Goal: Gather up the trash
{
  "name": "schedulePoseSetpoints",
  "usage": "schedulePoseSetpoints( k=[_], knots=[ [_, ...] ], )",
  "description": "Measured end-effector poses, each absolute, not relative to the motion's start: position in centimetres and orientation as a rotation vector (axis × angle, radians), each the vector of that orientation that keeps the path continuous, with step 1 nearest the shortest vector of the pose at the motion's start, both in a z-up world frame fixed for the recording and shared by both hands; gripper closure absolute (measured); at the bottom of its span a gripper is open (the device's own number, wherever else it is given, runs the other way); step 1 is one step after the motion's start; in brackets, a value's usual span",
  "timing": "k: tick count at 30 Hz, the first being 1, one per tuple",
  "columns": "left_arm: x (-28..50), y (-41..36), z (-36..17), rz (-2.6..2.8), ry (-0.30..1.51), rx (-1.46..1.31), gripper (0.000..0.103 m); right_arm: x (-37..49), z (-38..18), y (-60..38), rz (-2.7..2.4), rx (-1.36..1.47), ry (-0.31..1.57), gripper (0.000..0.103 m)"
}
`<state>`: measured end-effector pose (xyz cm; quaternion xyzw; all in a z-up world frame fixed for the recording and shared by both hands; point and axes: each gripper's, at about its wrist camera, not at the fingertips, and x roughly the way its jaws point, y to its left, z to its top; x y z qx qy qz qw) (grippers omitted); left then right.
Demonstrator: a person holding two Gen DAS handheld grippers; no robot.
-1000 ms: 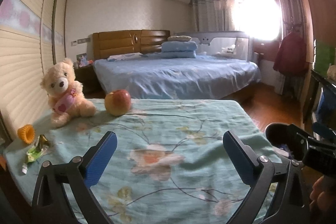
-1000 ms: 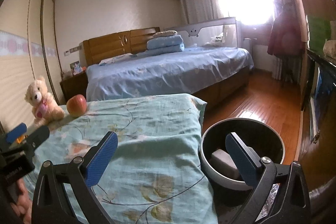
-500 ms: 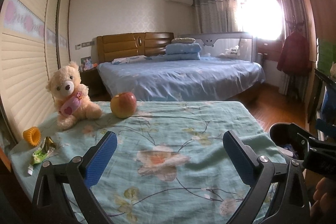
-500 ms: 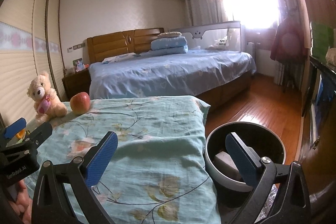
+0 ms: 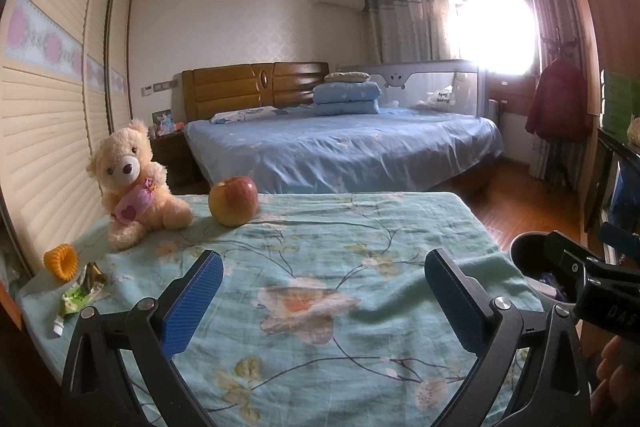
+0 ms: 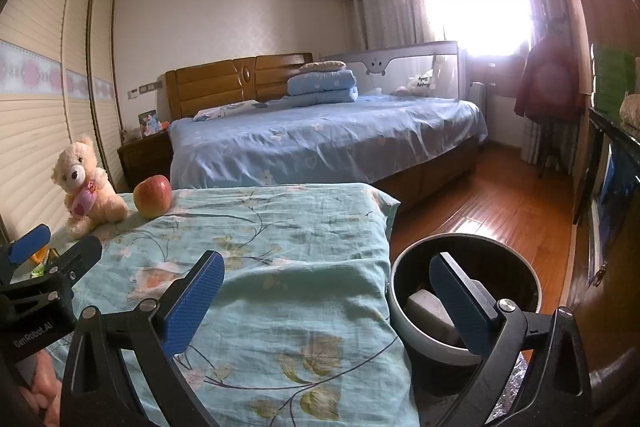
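Floral cloth (image 5: 320, 247): wrapper (image 5: 78, 297) left of hand-held gripper (image 5: 320, 301)

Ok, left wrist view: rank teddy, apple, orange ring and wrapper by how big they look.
1. Teddy
2. Apple
3. Wrapper, crumpled and nearer the camera, so its place next to the apple is unsure
4. Orange ring

Home bedroom: bed (image 5: 340, 147), curtains (image 5: 408, 19)

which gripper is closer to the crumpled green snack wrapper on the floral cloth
Left. The left gripper hovers just right of the crumpled green snack wrapper; the right gripper sits farther right, by the round bin.
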<state>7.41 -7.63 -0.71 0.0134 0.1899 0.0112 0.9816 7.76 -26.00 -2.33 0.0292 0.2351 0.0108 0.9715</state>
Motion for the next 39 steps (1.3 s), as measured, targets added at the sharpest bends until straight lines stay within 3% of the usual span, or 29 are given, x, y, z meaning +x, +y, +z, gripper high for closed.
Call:
schedulePoseSetpoints(
  k=[39],
  knots=[
    [7.69, -7.52, -1.05, 0.017, 0.38, 0.031, 0.001, 7.59, -1.95, -26.24, 0.02, 0.061, 0.474, 0.0]
  ],
)
